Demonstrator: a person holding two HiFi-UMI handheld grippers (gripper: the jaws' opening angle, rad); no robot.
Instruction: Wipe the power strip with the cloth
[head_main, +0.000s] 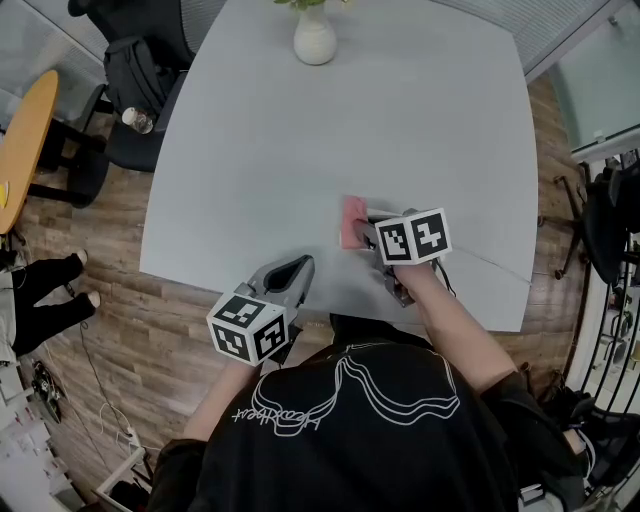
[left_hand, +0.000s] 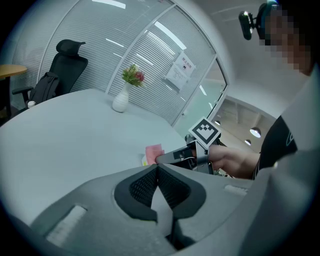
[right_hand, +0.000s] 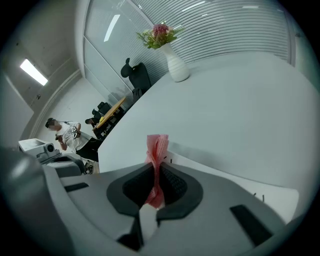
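Vase at table far edge; cloth near front, right of left gripper.

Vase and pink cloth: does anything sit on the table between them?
No. The head view shows only bare grey table between the white vase and the pink cloth.

The pale grey counter with rounded corners carries a white ceramic vase of flowers at its far edge. A long white plastic power strip lies by its near edge.
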